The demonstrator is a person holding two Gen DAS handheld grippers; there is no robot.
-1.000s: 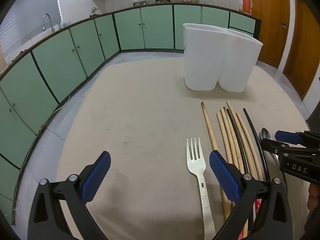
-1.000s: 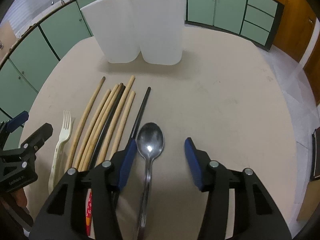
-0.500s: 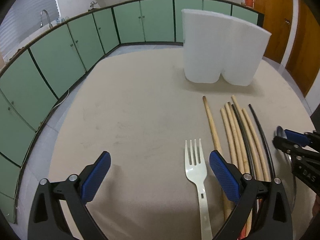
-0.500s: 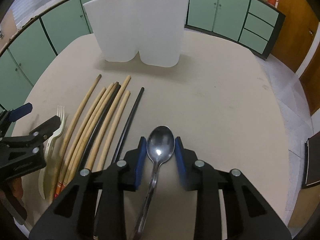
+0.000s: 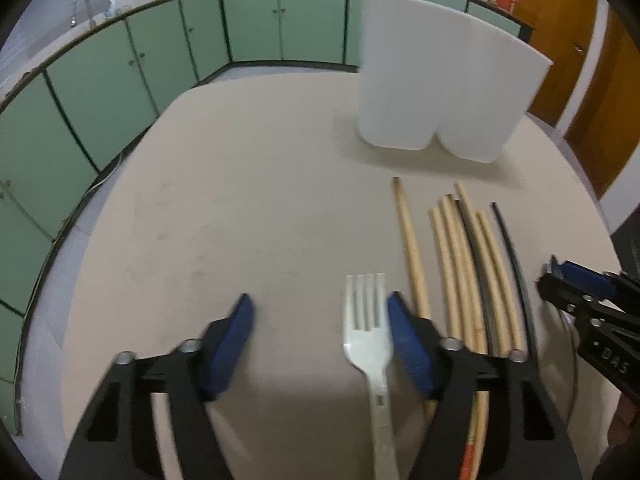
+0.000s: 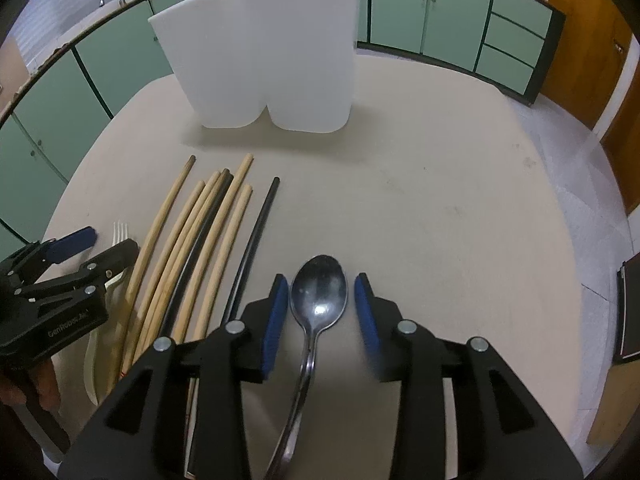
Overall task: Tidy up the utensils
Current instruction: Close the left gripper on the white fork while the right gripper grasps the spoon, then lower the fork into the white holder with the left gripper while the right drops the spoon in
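A white plastic fork (image 5: 366,336) lies on the beige round table (image 5: 240,200) between the pads of my left gripper (image 5: 320,340). Its jaws are closing; the right pad is beside the tines and the left pad is well clear. A steel spoon (image 6: 318,292) lies between the pads of my right gripper (image 6: 321,279), whose jaws are opening slightly, with a thin gap on each side of the bowl. Several wooden and black chopsticks (image 6: 192,248) lie between the two. A white two-compartment holder (image 6: 264,52) stands at the back.
Green cabinets (image 5: 120,92) ring the room beyond the table edge. A dark flat object (image 6: 630,308) sits off the table's right side. The left gripper (image 6: 114,240) and a hand (image 6: 24,384) show at the left of the right wrist view.
The left gripper's jaws have narrowed from wide open around the fork. The right gripper's jaws came in from wide to close beside the spoon bowl. Both hands stayed nearly in place.
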